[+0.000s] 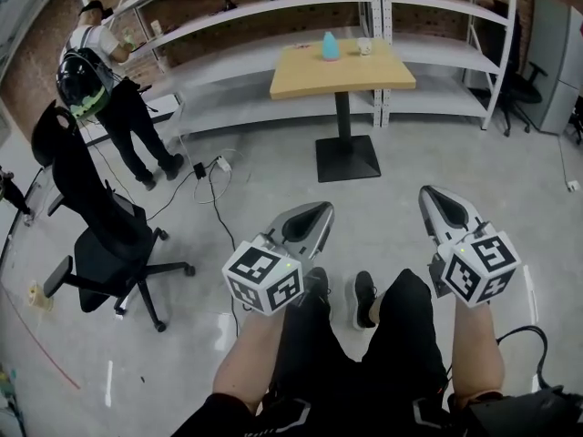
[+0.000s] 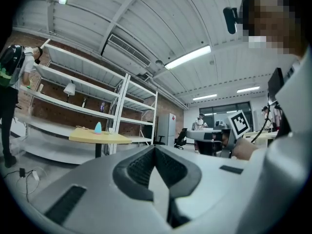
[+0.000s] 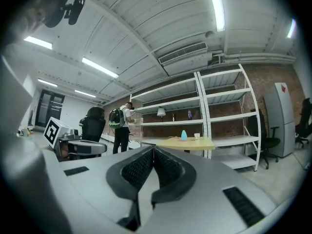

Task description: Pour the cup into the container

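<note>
The cup [image 1: 364, 45] stands upright on the far right part of the wooden table [image 1: 310, 78], small and pale. The teal container [image 1: 330, 46] stands just beside it, to its left, the two apart. Neither is touched by anything. From my left gripper view both show small and distant, teal container [image 2: 98, 127] left of cup [image 2: 110, 130]. The right gripper view gives the same order, container [image 3: 184, 135] then cup [image 3: 196, 136].

My left gripper [image 1: 323, 210] is held level, well short of the table and pointed towards it. Its fingers are pressed together along their ribbed pads [image 2: 144, 165], with nothing between them. My right gripper [image 1: 432, 195] is alongside, also level. Its fingers are likewise closed on each other, pads [image 3: 140, 167] meeting and empty.

The table stands on a single black post with a square foot on the concrete floor [image 1: 401, 167]. Behind it runs white shelving [image 1: 273, 7] against a brick wall. To the left, a black office chair [image 1: 100, 235] stands clear of the table. A person with a backpack [image 1: 109, 107] is at the shelving beyond it. Cables [image 1: 214, 167] lie on the floor between the chair and the table foot. My shoes [image 1: 364, 294] show below the grippers.
</note>
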`<state>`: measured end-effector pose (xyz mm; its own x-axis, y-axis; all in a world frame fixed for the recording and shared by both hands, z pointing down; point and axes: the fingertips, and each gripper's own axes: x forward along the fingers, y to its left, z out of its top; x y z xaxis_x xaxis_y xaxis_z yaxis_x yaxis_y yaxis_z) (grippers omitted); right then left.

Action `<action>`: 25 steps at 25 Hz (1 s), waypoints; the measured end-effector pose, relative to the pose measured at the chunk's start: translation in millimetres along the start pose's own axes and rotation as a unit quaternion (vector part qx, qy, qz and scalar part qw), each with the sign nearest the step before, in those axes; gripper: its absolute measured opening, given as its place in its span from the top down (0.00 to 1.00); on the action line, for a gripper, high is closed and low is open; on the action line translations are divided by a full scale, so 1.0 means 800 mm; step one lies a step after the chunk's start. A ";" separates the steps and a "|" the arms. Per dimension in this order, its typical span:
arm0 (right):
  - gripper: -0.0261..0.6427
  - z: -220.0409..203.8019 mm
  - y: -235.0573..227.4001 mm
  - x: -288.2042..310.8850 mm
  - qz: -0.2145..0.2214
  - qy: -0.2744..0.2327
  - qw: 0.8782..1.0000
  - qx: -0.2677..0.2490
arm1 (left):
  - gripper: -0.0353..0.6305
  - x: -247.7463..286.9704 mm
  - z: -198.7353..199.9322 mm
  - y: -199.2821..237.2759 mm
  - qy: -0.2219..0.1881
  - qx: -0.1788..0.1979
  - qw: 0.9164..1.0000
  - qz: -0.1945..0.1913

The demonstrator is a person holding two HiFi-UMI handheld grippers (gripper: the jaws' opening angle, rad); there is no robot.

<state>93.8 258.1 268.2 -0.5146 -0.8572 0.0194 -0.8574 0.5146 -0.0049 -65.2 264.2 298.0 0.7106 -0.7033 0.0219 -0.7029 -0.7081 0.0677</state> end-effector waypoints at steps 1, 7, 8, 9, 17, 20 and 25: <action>0.96 0.002 -0.007 0.009 -0.004 -0.003 1.000 0.003 | 0.95 0.010 0.002 0.007 0.000 0.001 1.000 -0.002; 0.96 -0.004 -0.045 0.064 -0.009 -0.006 1.000 0.014 | 0.95 0.072 0.001 0.047 0.011 0.005 1.000 -0.014; 0.96 -0.001 -0.053 0.073 -0.012 -0.008 1.000 0.014 | 0.95 0.083 0.005 0.053 0.011 0.008 1.000 -0.018; 0.96 0.001 -0.061 0.083 -0.016 -0.011 1.000 0.015 | 0.95 0.093 0.010 0.061 0.009 0.010 1.000 -0.023; 0.96 0.006 -0.104 0.180 -0.006 -0.014 1.000 0.010 | 0.95 0.139 0.029 0.141 -0.005 0.016 1.000 -0.004; 0.96 0.016 -0.111 0.215 0.006 -0.018 1.000 -0.001 | 0.95 0.160 0.030 0.173 -0.005 0.012 1.000 0.003; 0.96 0.017 -0.136 0.259 0.010 -0.020 1.000 -0.002 | 0.95 0.201 0.033 0.202 0.005 0.017 1.000 -0.004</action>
<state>80.1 24.1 259.1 -0.5312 -0.8470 -0.0208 -0.8472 0.5313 -0.0015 -65.5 35.3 286.4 0.7164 -0.6969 0.0314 -0.6976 -0.7157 0.0331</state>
